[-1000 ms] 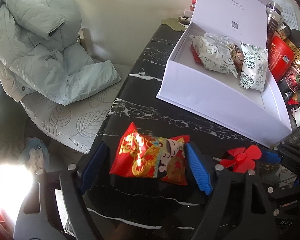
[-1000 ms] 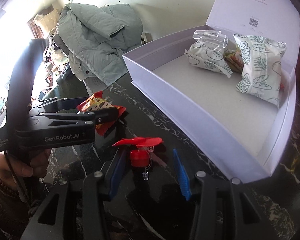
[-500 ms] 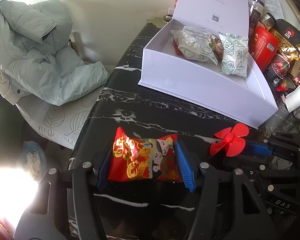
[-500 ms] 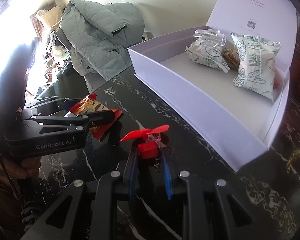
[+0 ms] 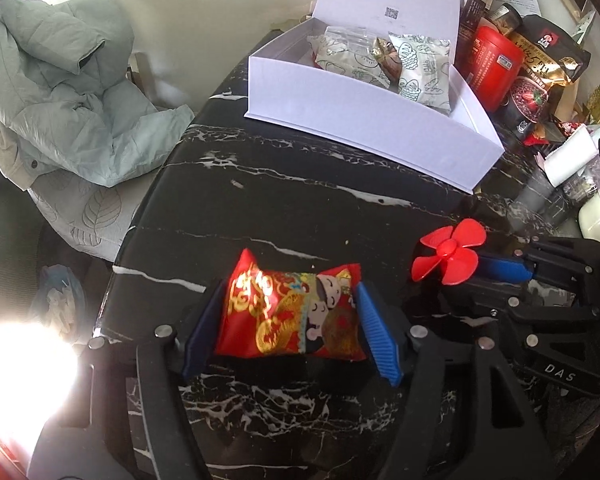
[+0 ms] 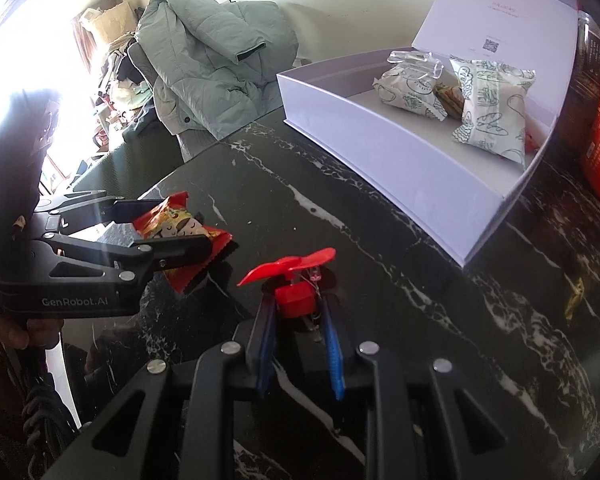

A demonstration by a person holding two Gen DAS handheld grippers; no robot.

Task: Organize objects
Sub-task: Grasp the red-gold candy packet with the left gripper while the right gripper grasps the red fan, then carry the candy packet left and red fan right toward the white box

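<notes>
My left gripper [image 5: 290,312] is shut on a red snack packet [image 5: 292,316] with a cartoon figure, held above the black marble table [image 5: 300,208]. It also shows in the right wrist view [image 6: 176,232]. My right gripper [image 6: 296,304] is shut on a small red fan toy [image 6: 294,284] with red blades; it also shows in the left wrist view [image 5: 448,250]. An open white box [image 5: 364,120] lies beyond, holding pale printed snack packs [image 5: 424,68]. The box also shows in the right wrist view [image 6: 384,160].
A grey-green jacket [image 5: 60,88] lies on a chair left of the table. Red tin [image 5: 496,64], jars and food bags [image 5: 548,56] crowd the far right behind the box. The table's left edge is close to my left gripper.
Both grippers closed on their objects and lifted, pulling back from the box. The packet and the fan left the table surface.
</notes>
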